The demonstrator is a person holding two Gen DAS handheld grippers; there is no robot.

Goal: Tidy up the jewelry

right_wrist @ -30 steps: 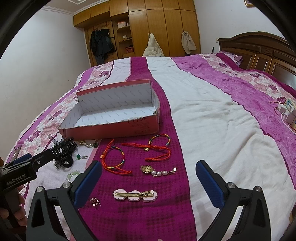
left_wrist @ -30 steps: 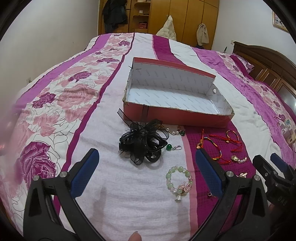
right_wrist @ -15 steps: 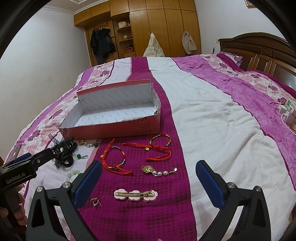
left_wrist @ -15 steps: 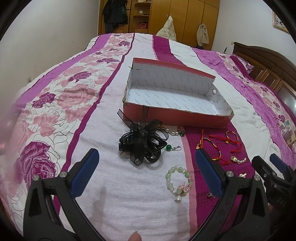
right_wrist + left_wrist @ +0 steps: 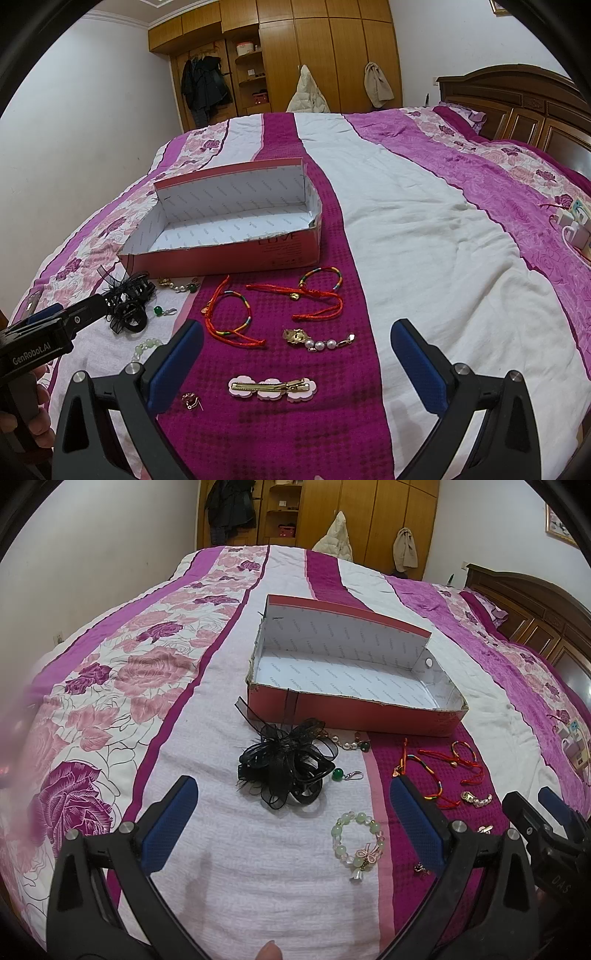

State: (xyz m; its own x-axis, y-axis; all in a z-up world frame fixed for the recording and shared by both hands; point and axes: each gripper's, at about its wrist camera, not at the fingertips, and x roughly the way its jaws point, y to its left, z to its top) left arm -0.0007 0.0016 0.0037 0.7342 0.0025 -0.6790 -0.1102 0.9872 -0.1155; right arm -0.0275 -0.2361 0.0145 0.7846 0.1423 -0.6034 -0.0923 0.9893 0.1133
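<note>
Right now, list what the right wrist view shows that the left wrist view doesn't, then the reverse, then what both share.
Only the right wrist view: the whole hair clip and a power strip near the bed's edge.

Only the left wrist view: the full green bracelet, half hidden in the other.

Both: the empty box, black bow, red cords, pearl charm, and both grippers, left and right, open.

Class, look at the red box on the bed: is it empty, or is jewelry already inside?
Empty. The box shows only bare white lining in both views.
</note>
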